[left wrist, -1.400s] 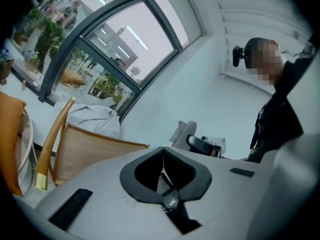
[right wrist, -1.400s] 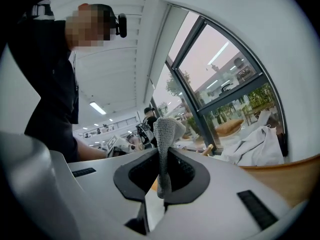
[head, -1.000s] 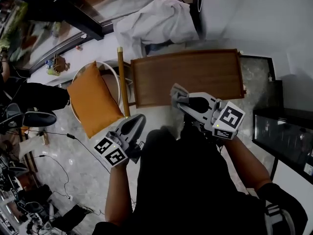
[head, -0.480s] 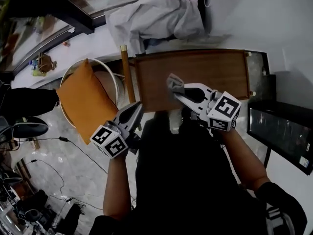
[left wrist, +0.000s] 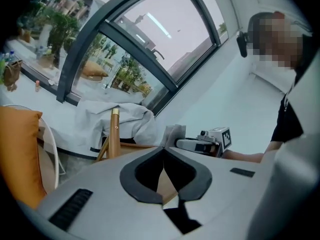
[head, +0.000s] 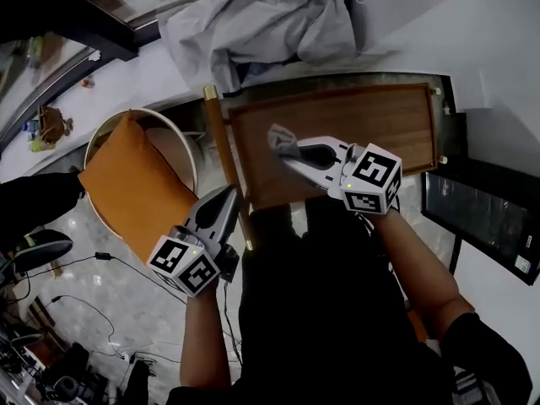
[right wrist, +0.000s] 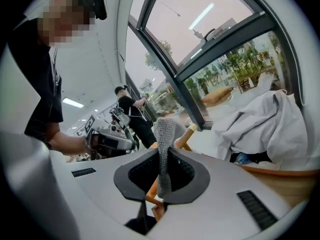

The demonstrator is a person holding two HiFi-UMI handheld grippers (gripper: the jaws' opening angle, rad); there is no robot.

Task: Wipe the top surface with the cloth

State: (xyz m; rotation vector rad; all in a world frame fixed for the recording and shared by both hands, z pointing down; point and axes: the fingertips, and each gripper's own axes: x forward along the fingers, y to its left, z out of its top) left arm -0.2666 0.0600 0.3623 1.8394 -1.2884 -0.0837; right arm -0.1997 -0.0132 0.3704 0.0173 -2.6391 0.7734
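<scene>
Holding a grey cloth (right wrist: 163,129), the right tool (right wrist: 161,153) has its jaws clamped on a bunched fold, and a short tuft stands up past the tips. From the head view, that right tool (head: 288,148) and the cloth (head: 278,135) hang over the near-left part of the wooden counter (head: 363,116). Whether the fabric touches the wood cannot be told from here. The left tool (left wrist: 162,151) has its jaws together with nothing between them. It waits off the counter's near-left corner, beside a slim wooden post (head: 226,154).

The cloth looks like a waffle knit: light, soft and yielding, with no risk of breakage and little chance of slipping from a firm pinch. It will likely crumple under pressure rather than push back, so wiping probably calls for tipping the tool down until the free tuft lies flat on the wood. The present grip near the bunched middle seems sound, though little fabric is left free to drag. An orange cushion (head: 126,188) sits to the left, clear of the work.
</scene>
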